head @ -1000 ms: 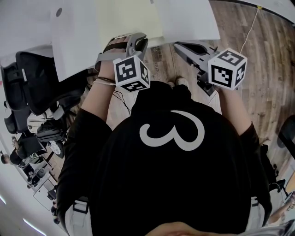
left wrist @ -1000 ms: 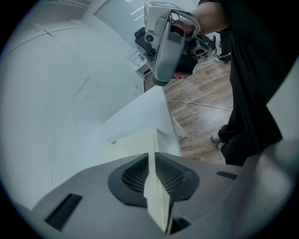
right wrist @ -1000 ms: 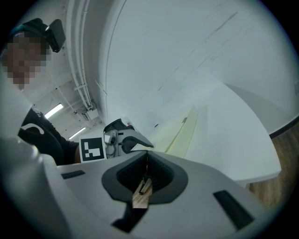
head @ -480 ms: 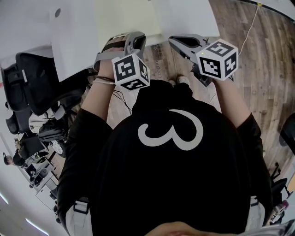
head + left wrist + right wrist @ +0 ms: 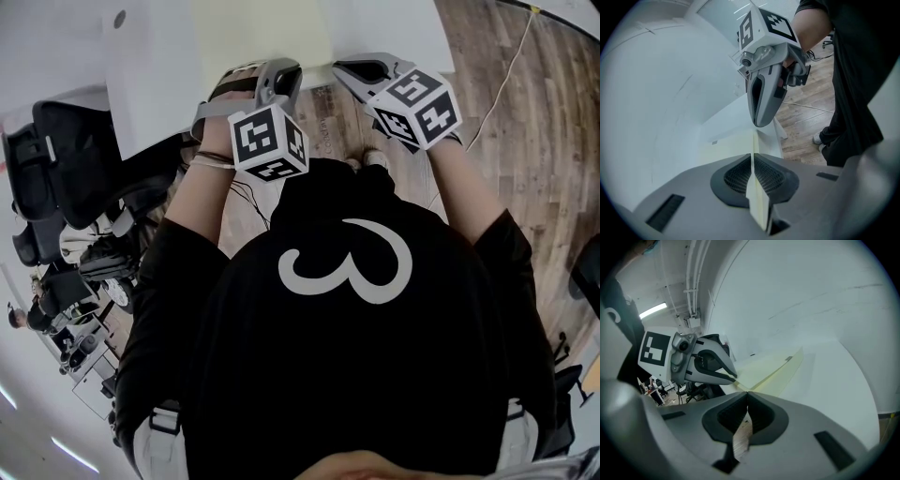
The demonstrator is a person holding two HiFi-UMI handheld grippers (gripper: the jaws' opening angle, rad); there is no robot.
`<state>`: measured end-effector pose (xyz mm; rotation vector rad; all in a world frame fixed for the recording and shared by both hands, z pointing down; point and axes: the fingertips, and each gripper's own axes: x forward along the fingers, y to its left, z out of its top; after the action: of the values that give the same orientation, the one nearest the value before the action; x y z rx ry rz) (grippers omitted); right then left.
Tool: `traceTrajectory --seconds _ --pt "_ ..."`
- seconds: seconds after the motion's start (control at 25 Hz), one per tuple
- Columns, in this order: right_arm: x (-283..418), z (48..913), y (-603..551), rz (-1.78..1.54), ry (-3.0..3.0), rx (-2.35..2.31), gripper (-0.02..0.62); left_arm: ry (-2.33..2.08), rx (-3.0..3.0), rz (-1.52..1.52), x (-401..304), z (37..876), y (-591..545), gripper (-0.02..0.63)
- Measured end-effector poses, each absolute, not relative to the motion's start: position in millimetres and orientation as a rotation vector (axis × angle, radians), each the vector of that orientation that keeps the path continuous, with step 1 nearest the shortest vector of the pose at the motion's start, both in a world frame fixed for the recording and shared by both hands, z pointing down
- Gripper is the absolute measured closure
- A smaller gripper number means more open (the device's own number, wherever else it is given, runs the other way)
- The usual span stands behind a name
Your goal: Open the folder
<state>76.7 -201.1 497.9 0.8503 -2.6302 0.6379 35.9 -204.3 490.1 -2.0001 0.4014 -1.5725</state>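
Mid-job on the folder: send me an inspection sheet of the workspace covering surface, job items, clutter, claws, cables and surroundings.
Surface: white table, with the folder at its near edge.
Job's things: pale yellow paper folder, lying on the table.
Clutter: nothing seen.
Grippers: left claw shut on the folder's near edge. Right claw has its tips together at the same edge; whether it pinches a sheet cannot be told.
Cables: thin white cable on the floor to the right.
Surroundings: wooden plank floor; black office chairs to the left.
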Motion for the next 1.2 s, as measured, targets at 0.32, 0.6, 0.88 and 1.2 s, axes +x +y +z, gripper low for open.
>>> traceTrajectory --seconds 0.32,0.6,0.88,1.2 --pt "74.3 501.1 -208.2 0.525 -2.574 0.845 0.571 0.412 -2.013 -1.569 35.6 489.1 -204.6 0.575" --pt "74.7 501.1 -210.9 0.501 -2.549 0.859 0.572 0.431 -2.015 -1.572 37.1 487.4 -206.1 0.575" --pt "69.2 498.2 -213.0 0.472 -2.538 0.845 0.572 0.432 -2.014 -1.568 34.4 487.3 -207.2 0.575" --pt "67.0 492.7 -216.0 0.572 -2.589 0.859 0.572 0.464 -2.033 -1.554 31.5 487.3 -210.0 0.574"
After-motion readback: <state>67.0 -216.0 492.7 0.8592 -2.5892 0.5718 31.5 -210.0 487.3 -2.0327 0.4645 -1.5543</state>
